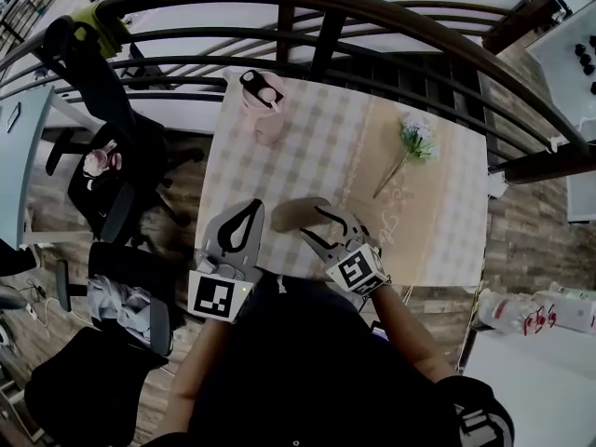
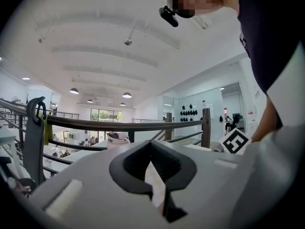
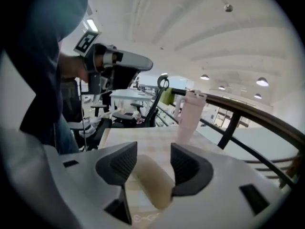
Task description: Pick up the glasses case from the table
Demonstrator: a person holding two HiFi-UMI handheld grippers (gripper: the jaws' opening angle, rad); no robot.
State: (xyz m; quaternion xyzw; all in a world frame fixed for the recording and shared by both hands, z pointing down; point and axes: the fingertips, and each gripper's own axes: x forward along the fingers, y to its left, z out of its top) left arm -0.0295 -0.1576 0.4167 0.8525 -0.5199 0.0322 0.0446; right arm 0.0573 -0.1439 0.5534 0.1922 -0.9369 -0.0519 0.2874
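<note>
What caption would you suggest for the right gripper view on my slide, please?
Open right claw straddles the beige glasses case on the checked table, pink tumbler behind.

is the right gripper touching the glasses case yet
Cannot tell. The right gripper view shows the right gripper, jaws apart, around the glasses case, but neither a clear gap nor contact at the pads.

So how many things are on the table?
3: case at the near edge, between the right tongs; tumbler far left; flower far right. The body may hide more.
</note>
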